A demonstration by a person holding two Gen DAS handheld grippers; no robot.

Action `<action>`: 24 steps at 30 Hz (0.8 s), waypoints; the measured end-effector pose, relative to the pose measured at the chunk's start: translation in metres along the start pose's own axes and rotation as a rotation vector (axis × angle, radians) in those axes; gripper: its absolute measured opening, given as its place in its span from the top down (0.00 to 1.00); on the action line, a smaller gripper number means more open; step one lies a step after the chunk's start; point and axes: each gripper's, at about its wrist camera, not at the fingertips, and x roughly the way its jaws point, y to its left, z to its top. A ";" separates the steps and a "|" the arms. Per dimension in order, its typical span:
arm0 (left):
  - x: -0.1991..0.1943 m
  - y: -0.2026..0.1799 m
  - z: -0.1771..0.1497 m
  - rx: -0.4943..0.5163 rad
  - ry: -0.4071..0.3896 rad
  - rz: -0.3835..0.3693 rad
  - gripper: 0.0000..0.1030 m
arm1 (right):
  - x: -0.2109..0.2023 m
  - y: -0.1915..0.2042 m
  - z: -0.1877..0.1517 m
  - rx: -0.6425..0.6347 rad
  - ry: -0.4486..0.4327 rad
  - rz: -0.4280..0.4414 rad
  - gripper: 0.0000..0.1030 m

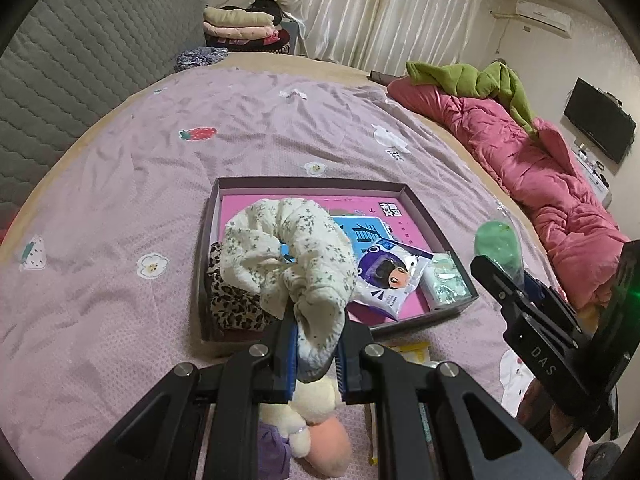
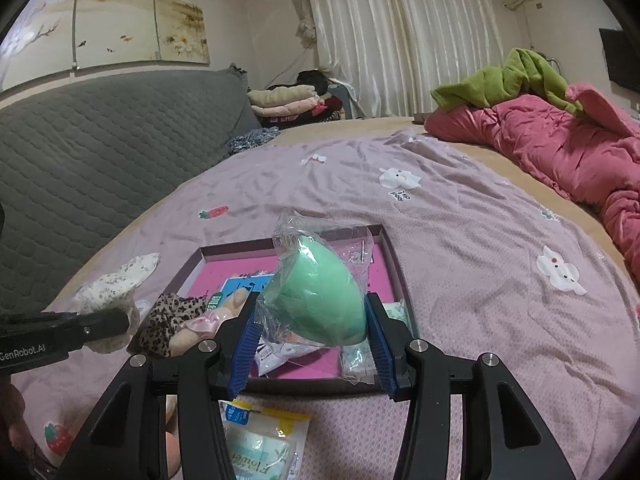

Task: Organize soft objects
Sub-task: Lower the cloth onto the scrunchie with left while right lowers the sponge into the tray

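My left gripper (image 1: 316,344) is shut on a cream floral scrunchie (image 1: 288,248) and holds it over the near left part of the shallow purple box (image 1: 312,184). A leopard-print scrunchie (image 1: 232,300) lies in the box's left corner. A cartoon packet (image 1: 386,280) and a pale green wrapped pack (image 1: 444,280) lie in its right part. My right gripper (image 2: 312,320) is shut on a green sponge in clear plastic wrap (image 2: 320,296) and holds it above the box (image 2: 384,248). The left gripper and floral scrunchie (image 2: 116,288) show at the left of the right wrist view.
A plush toy (image 1: 316,420) and a purple cloth (image 1: 272,448) lie under the left gripper on the lilac bedspread (image 1: 160,208). A tissue pack (image 2: 260,440) lies before the box. A pink quilt (image 1: 540,168) with green blanket runs along the right. Grey headboard (image 1: 80,60) at left.
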 end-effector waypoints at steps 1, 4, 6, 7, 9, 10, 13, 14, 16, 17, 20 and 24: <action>-0.002 0.002 0.001 -0.004 -0.008 0.002 0.85 | 0.000 0.000 0.001 -0.002 -0.002 -0.001 0.50; -0.005 0.008 0.004 -0.008 -0.021 0.018 0.85 | 0.000 -0.001 0.006 -0.005 -0.014 -0.006 0.50; -0.004 0.013 0.007 -0.021 -0.023 0.025 0.85 | 0.000 0.000 0.010 -0.004 -0.022 -0.012 0.50; -0.003 0.017 0.008 -0.027 -0.020 0.030 0.85 | 0.001 -0.001 0.012 -0.002 -0.023 -0.013 0.50; -0.001 0.021 0.012 -0.030 -0.021 0.040 0.85 | 0.006 -0.001 0.017 0.008 -0.021 -0.015 0.50; 0.001 0.022 0.014 -0.031 -0.019 0.045 0.85 | 0.008 -0.001 0.019 0.011 -0.016 -0.016 0.50; 0.008 0.023 0.017 -0.033 -0.013 0.052 0.85 | 0.019 0.000 0.023 0.022 0.002 -0.022 0.50; 0.011 0.022 0.018 -0.032 -0.010 0.054 0.85 | 0.023 0.000 0.024 0.026 0.006 -0.024 0.50; 0.022 0.021 0.019 -0.027 0.008 0.056 0.85 | 0.030 -0.001 0.023 0.035 0.021 -0.019 0.50; 0.026 0.021 0.019 -0.024 0.015 0.058 0.85 | 0.033 -0.001 0.022 0.037 0.026 -0.014 0.50; 0.043 0.020 0.018 -0.014 0.056 0.069 0.85 | 0.040 -0.002 0.014 0.022 0.052 -0.004 0.50; 0.062 0.020 0.012 -0.015 0.117 0.079 0.85 | 0.050 -0.006 0.006 0.022 0.084 0.002 0.50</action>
